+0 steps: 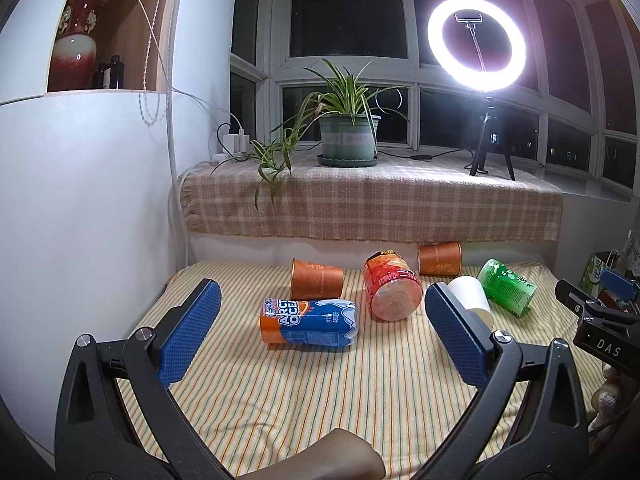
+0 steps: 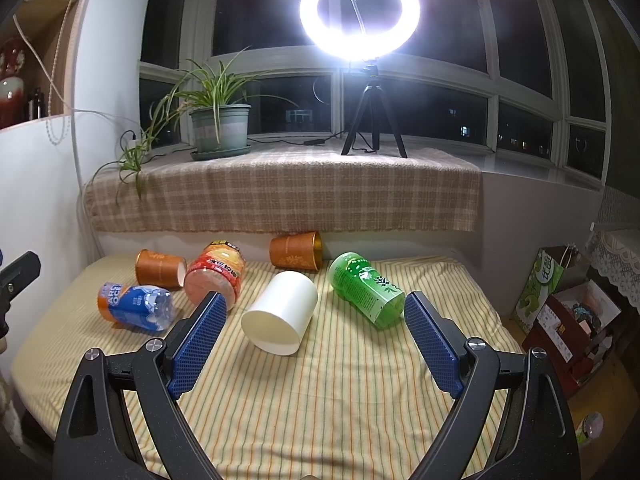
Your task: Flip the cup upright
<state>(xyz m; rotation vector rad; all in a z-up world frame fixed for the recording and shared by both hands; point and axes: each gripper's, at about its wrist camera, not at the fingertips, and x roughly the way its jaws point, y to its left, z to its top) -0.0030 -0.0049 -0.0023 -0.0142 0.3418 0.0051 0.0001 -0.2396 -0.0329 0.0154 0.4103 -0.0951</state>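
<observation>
A white paper cup lies on its side on the striped cloth, mouth toward me, just ahead of my open, empty right gripper. It shows partly behind a finger in the left wrist view. Two orange cups lie on their sides: one at the left, one at the back. My left gripper is open and empty, with the blue-orange bottle lying between its fingers further ahead.
A red-orange tub and a green bottle lie on the cloth. The blue-orange bottle lies left. The right gripper body is at the right edge. A plant pot and ring light stand on the sill. Boxes sit right.
</observation>
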